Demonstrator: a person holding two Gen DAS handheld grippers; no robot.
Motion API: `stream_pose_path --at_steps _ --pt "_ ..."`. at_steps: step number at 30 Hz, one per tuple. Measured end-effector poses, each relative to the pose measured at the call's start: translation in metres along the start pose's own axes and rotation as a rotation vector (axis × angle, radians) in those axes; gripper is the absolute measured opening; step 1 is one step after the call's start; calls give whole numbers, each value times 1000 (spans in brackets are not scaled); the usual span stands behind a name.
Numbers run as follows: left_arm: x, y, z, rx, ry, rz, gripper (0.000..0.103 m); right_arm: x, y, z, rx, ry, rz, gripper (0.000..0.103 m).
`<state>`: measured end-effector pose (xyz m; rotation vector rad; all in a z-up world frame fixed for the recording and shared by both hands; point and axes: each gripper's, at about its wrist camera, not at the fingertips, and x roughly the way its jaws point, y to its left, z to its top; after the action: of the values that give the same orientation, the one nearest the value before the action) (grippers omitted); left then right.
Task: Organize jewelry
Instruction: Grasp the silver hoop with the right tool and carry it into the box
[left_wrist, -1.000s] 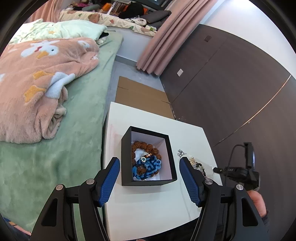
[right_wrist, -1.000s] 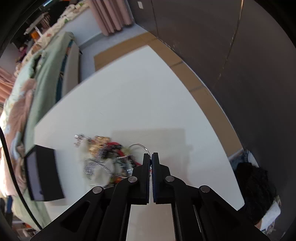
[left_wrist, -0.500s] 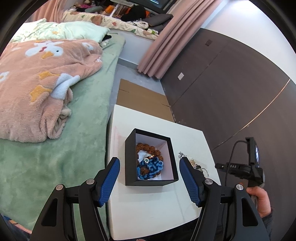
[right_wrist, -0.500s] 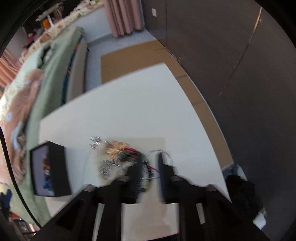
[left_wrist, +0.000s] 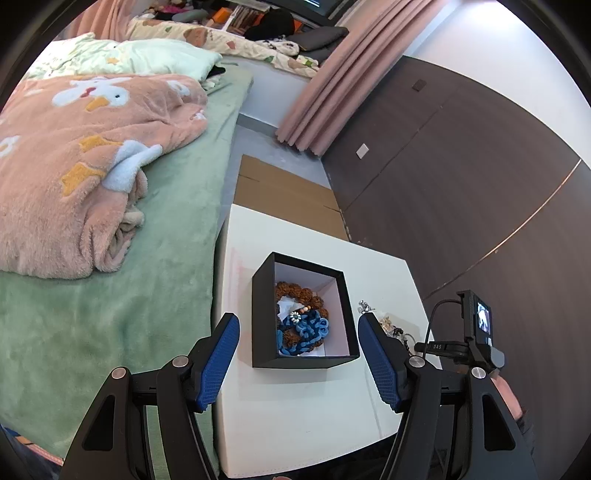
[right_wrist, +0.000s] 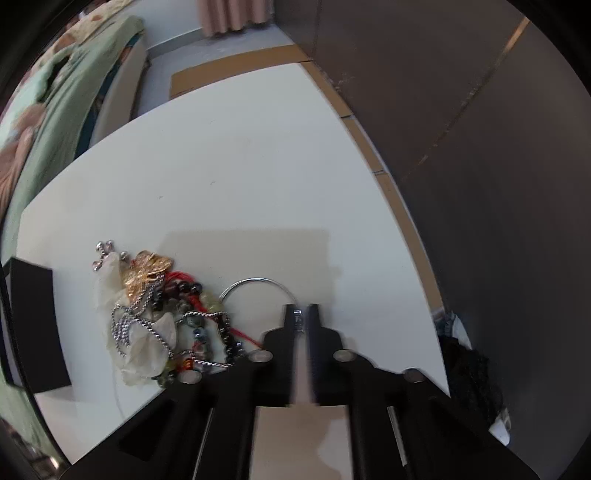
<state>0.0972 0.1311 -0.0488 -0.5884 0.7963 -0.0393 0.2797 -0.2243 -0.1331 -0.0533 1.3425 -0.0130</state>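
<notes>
- I'm working at a white table (left_wrist: 295, 398) in a bedroom, with a green bed (left_wrist: 92, 332) on its left and a dark wall (left_wrist: 480, 192) on its right.
- The black box (left_wrist: 301, 363) sits at the table's near left; a brown bead bracelet (left_wrist: 295, 288) and a blue cord piece (left_wrist: 304, 330) lie inside it.
- My left gripper (left_wrist: 298, 354) hovers above the box, jaws spread wide with the box between them, holding nothing.
- The loose jewelry pile (right_wrist: 159, 314) lies just right of the box: chains, dark beads, red cord and a gold piece in a tangle.
- A silver ring (right_wrist: 256, 290) lies at the pile's right edge.
- My right gripper (right_wrist: 301, 321) is low over the table, jaws nearly together with a narrow gap; the ring's clasp sits between the tips, but I can't tell whether they grip it.
- I judge I'm at the pickup of the ring.
- Next I'd need a firm pinch, a straight lift clear of the tangle, then a carry left to the box.
</notes>
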Motion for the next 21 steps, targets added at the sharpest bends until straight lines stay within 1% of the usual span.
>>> stream_pose_path --at_steps 2,4,6,10,13,17,18,21 --pt "1 0 0 1 2 -2 68 -3 1 0 -13 -6 5 4" --pt "1 -1 -1 4 3 -1 68 -10 -1 -1 -15 -32 11 3" --pt "2 -2 -2 6 6 0 68 -20 -4 -3 -5 -55 35 3" --pt "2 -6 -2 13 4 3 68 -52 -8 -7 12 -127 76 3" --pt "2 -8 -2 17 3 3 68 -79 -3 -6 0 -184 108 3" --pt "-1 -8 -2 19 -2 16 68 -104 21 -7 -33 -232 191 3" --pt "-2 -8 -2 18 -3 19 68 -106 28 -3 -39 -235 206 3" --pt "-5 -6 -1 17 -7 35 68 -114 49 -3 -65 -242 289 3"
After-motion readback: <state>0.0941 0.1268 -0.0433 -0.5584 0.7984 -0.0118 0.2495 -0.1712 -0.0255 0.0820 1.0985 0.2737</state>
